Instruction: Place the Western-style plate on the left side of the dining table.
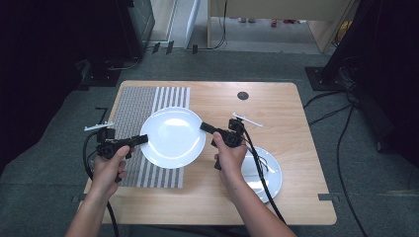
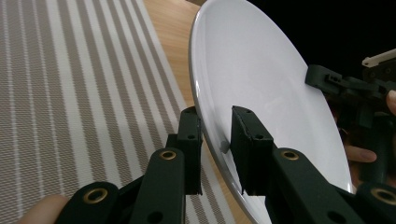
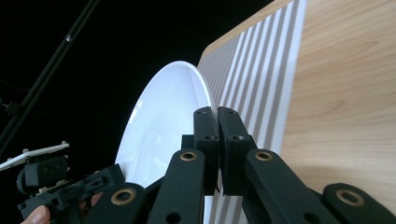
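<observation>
white plate (image 1: pixel 173 137); grey-white striped mat (image 1: pixel 148 106); black claws.

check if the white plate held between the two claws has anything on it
Empty. The white plate shows a bare glossy face in the high view, with the left claw and right claw clamped on opposite rims.

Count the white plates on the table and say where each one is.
2. One plate is held over the striped mat between both grippers; the other plate lies near the table's right front, partly behind the right forearm.
</observation>
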### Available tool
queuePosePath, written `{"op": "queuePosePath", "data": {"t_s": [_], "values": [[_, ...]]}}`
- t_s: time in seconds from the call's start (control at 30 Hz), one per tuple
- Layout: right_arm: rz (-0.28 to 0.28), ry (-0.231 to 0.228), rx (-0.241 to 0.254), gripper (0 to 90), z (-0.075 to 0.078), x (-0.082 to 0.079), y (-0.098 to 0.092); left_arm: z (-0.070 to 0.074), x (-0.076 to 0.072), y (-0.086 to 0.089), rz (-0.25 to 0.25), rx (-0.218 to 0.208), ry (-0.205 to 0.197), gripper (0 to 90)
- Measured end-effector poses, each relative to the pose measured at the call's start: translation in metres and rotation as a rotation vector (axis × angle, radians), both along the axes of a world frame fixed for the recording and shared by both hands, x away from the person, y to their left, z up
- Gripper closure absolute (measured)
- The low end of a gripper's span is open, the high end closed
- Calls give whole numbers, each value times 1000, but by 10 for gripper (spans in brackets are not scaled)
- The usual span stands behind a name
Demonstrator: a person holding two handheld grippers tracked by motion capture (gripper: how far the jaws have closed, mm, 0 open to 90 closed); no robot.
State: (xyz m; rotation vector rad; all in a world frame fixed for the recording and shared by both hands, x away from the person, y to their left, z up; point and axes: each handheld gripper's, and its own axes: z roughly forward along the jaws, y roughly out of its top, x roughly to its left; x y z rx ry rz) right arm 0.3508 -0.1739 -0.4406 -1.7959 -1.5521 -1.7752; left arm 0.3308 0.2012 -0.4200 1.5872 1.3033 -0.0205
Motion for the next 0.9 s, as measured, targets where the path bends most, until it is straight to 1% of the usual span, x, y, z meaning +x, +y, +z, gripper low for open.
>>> {"op": "queuePosePath", "data": {"t_s": [0.07,0.1,0.13,0.17,0.2,0.23,0.27,0.3,0.33,0.43,0.47,0.5,0.53,0.6,0.63,0.67,0.73,0.77,0.83,0.87,0.9], "values": [[3,-6,-6,887,1,5,9,0,3,8,16,-1,6,751],[5,-4,-9,887,1,7,13,0,3,8,16,-1,6,752],[7,-2,-10,887,1,9,17,-1,6,16,29,-5,14,753],[8,-4,-9,887,1,12,21,-2,7,19,37,-6,17,753],[12,-6,-10,887,0,14,25,-2,7,19,37,-6,17,754],[18,-12,-16,887,0,16,29,-2,9,26,55,-3,21,755],[24,-27,-22,887,0,19,33,-3,10,29,65,0,21,755],[24,-27,-22,887,0,19,33,-3,10,29,65,0,21,756],[37,-48,-31,886,-1,24,41,-4,13,34,74,8,23,755],[43,-31,-28,886,-4,34,49,-6,17,40,89,19,27,753],[43,-31,-28,886,-4,34,49,-6,17,40,89,19,27,752],[45,-20,-21,886,-9,41,54,-7,19,42,100,23,28,752],[45,-11,-15,886,-11,44,57,-9,23,46,119,30,29,751],[46,-10,-9,886,-16,49,62,-11,27,50,134,37,33,752],[46,-10,-9,886,-16,49,62,-11,27,50,134,37,33,751],[50,-15,-9,886,-22,54,69,-15,32,55,145,47,44,751],[54,-11,-9,885,-26,58,73,-19,38,59,153,54,59,751],[52,1,-6,886,-30,61,76,-19,38,59,153,54,59,751],[47,21,1,885,-37,66,81,-26,47,63,172,64,83,754],[47,21,1,885,-37,66,81,-26,47,63,172,64,83,754],[35,56,9,882,-48,72,86,-31,54,65,188,79,100,755]]}}
